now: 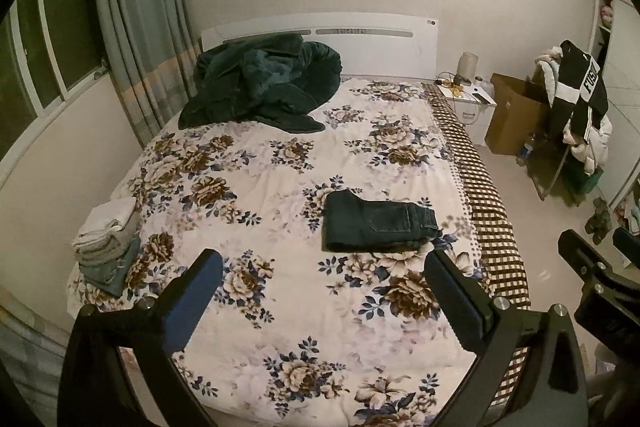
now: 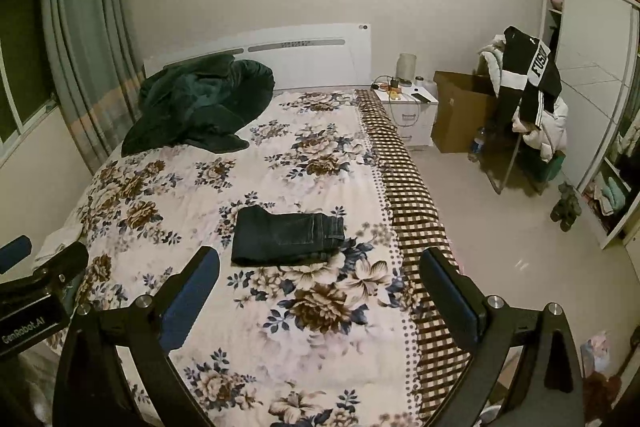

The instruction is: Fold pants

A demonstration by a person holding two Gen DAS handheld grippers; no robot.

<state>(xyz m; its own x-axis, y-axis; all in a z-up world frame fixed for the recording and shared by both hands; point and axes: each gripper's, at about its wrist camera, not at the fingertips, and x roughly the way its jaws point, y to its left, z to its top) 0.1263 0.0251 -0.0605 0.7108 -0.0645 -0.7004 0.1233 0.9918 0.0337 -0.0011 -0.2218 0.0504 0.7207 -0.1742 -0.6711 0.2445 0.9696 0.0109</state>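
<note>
Dark jeans (image 1: 376,227) lie folded into a compact rectangle on the floral bedspread (image 1: 272,163), right of the bed's middle; they also show in the right wrist view (image 2: 286,235). My left gripper (image 1: 324,263) is open and empty, held above the bed, short of the jeans. My right gripper (image 2: 320,263) is open and empty too, above the bed's near right part; it also shows at the right edge of the left wrist view (image 1: 600,263). The left gripper also shows at the left edge of the right wrist view (image 2: 36,267).
A stack of folded clothes (image 1: 106,243) sits at the bed's left edge. A dark green blanket (image 1: 260,83) is heaped by the headboard. Right of the bed stand a white nightstand (image 1: 468,103), a cardboard box (image 1: 516,115), a clothes-draped chair (image 1: 576,115) and a wardrobe (image 2: 592,87).
</note>
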